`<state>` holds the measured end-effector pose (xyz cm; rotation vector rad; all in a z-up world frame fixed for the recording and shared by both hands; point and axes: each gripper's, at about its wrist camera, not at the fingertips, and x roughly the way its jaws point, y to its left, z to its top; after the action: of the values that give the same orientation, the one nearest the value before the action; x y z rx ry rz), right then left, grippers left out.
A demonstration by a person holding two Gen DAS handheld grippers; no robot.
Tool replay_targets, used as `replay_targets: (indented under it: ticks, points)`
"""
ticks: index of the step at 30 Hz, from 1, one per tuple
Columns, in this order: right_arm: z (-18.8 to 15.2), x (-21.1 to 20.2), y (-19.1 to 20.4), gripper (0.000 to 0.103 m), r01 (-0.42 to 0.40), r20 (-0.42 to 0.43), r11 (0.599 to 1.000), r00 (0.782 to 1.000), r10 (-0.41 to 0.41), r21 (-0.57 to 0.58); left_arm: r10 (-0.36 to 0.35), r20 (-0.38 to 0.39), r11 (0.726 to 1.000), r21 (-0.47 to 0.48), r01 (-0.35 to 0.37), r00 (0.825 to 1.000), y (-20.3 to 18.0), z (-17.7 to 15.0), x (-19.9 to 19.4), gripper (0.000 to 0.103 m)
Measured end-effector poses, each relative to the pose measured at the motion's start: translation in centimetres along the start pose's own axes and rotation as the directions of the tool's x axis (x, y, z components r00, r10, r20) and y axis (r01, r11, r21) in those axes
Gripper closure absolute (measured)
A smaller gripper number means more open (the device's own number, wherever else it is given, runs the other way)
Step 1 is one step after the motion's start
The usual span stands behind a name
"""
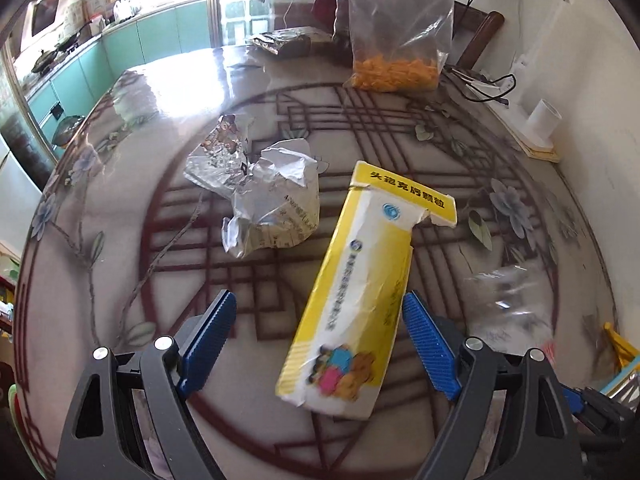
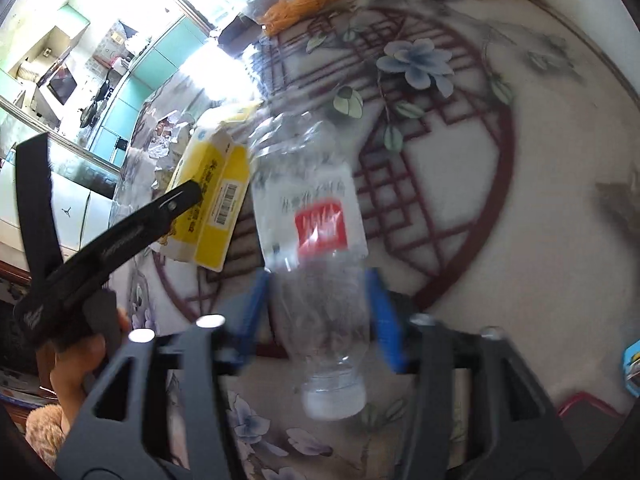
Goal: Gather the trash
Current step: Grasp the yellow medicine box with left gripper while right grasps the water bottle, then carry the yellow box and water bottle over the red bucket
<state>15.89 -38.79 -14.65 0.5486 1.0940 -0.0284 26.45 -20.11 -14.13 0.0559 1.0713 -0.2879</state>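
Observation:
A flattened yellow and white medicine box (image 1: 352, 292) lies on the patterned table, its near part between the open blue pads of my left gripper (image 1: 320, 340), which do not touch it. Crumpled foil and paper wrappers (image 1: 260, 184) lie beyond it. My right gripper (image 2: 318, 312) is shut on a clear plastic bottle (image 2: 312, 216) with a red label, cap end toward the camera, held above the table. The bottle shows blurred in the left wrist view (image 1: 508, 304). The yellow box (image 2: 212, 200) and the left gripper's arm (image 2: 120, 236) show at the left of the right wrist view.
A clear bag of orange snacks (image 1: 394, 60) and a dark foil packet (image 1: 284, 40) stand at the table's far side. A white power strip with cables (image 1: 488, 88) and a white cup (image 1: 542, 118) sit by the wall. A yellow bin edge (image 1: 620, 348) shows at right.

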Motion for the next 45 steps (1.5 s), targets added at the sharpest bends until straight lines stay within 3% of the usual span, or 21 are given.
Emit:
replay_targets:
  ticks: [2, 3, 4, 7, 12, 17, 21, 28, 35, 40, 45]
  points:
    - [0.5, -0.5, -0.4, 0.03, 0.013, 0.025, 1.0, 1.0, -0.013, -0.006, -0.001, -0.031, 1.0, 0.0, 0.001, 1.0, -0.2, 0.2, 1.0, 0.036]
    - [0.7, -0.7, -0.5, 0.028, 0.011, 0.032, 1.0, 0.999, -0.01, -0.013, -0.001, -0.05, 1.0, 0.003, 0.001, 0.999, -0.3, 0.2, 1.5, 0.052]
    - [0.8, -0.6, -0.3, 0.025, 0.007, 0.036, 1.0, 0.999, -0.006, -0.019, -0.008, -0.071, 1.0, 0.003, 0.008, 0.997, -0.3, 0.0, 1.9, 0.058]
    - [1.2, 0.3, 0.0, 0.023, 0.036, 0.025, 0.998, 0.999, -0.034, -0.048, -0.026, -0.045, 0.999, 0.023, 0.027, 0.999, 0.0, -0.9, 0.9, 0.063]
    - [2.0, 2.6, 0.2, 0.023, 0.092, 0.004, 0.993, 0.996, -0.092, -0.069, -0.011, 0.034, 0.998, 0.068, 0.009, 0.999, 2.1, -4.5, -3.4, 0.063]
    - [0.9, 3.6, 1.9, 0.024, 0.176, 0.014, 0.967, 0.984, -0.176, -0.185, -0.011, 0.035, 0.998, 0.056, 0.009, 0.999, 5.4, -9.0, -7.4, 0.063]
    - [-0.4, 3.6, 3.1, 0.05, 0.253, 0.041, 0.928, 0.967, -0.251, -0.272, 0.003, 0.036, 1.0, 0.007, -0.003, 0.999, 7.7, -12.4, -10.1, 0.063]
    - [-3.0, 2.5, 5.0, 0.056, 0.185, 0.04, 0.924, 0.982, -0.182, -0.334, 0.03, 0.039, 0.997, -0.076, -0.026, 0.999, 10.5, -18.0, -13.2, 0.062]
    - [-9.6, 1.2, 8.1, 0.057, 0.094, 0.026, 0.914, 0.995, -0.091, -0.394, 0.026, 0.027, 0.987, -0.157, -0.022, 0.999, 12.5, -20.9, -14.0, 0.062]
    - [-13.0, -0.5, 10.5, 0.057, 0.142, 0.112, 0.875, 0.988, -0.101, -0.463, 0.031, 0.046, 0.983, -0.18, -0.023, 0.998, 13.5, -21.7, -14.9, 0.062]
    - [-14.5, -3.0, 11.7, 0.057, 0.142, 0.156, 0.867, 0.985, -0.075, -0.478, 0.052, 0.082, 0.982, -0.188, -0.036, 0.995, 14.5, -21.9, -16.4, 0.062]
